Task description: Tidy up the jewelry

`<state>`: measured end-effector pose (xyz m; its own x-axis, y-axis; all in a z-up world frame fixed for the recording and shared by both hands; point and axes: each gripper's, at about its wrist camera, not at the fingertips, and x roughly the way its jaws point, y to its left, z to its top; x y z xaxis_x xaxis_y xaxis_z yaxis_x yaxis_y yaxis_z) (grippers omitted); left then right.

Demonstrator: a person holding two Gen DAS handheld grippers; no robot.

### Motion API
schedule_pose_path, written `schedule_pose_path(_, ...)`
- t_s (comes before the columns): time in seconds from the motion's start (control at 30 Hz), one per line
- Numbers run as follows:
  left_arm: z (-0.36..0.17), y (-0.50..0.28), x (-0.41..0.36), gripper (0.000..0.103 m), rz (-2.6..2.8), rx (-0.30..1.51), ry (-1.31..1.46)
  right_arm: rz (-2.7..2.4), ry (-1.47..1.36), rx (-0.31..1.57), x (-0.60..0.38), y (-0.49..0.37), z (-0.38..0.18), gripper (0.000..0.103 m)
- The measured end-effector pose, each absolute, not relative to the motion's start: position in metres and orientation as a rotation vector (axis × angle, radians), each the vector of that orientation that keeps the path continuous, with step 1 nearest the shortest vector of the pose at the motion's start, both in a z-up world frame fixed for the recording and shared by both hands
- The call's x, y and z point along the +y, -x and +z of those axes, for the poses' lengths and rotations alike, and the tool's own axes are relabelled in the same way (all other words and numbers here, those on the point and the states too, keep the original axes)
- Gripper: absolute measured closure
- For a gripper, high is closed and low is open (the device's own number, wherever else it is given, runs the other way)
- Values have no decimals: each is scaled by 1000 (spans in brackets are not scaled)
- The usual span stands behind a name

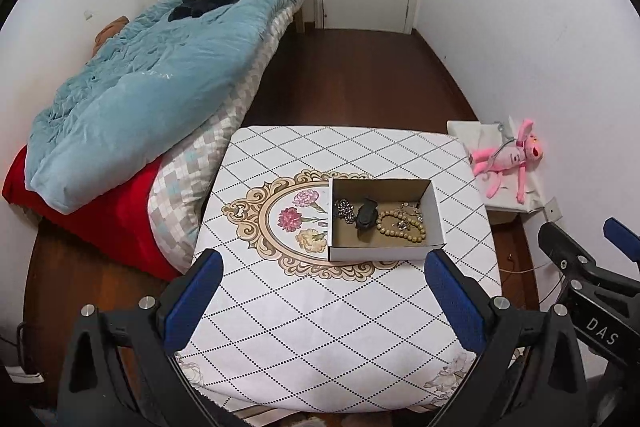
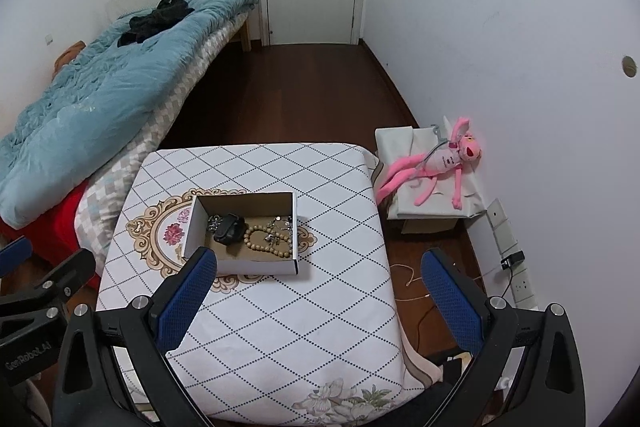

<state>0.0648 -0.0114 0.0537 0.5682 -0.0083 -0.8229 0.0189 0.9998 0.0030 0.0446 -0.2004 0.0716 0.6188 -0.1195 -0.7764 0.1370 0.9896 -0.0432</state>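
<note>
We hold the left hand-held gripper (image 1: pixel 322 285) above the near part of the desk (image 1: pixel 320 327), its two blue pads spread wide and with nothing between them, so from this side nothing is gripped yet. Going to the right, the cardboard box (image 1: pixel 434 205) stands near the middle of the desk, a little toward its right edge, and inside it lie, from left to right, a silver piece (image 1: pixel 345 209), a black clip-like object (image 1: pixel 367 215) and a beaded bracelet (image 1: pixel 402 225) with a silver chain (image 1: pixel 410 211) lying over it. The first risk, we think, is the tangle: the chain seems to cross the bracelet, so if we pull one, the other may come up with it and fall on the desk or the floor. The second risk is the box itself, which looks light; a pad that pushes on its wall could slide it toward the right edge of the desk or tip it. The thin chain can also slip out of wide pads. Further right, the right hand-held gripper (image 2: pixel 318 267) is also wide open and empty, hovering in front of the near wall of the box, and the two tools are near each other, so they may collide when both reach in.
</note>
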Motion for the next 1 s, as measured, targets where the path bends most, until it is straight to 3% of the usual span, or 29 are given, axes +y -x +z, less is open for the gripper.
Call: schedule_pose_path(1.0,35,-86,-11,0,-19,1020,-19,-123,1,983,-202,-78,43,0)
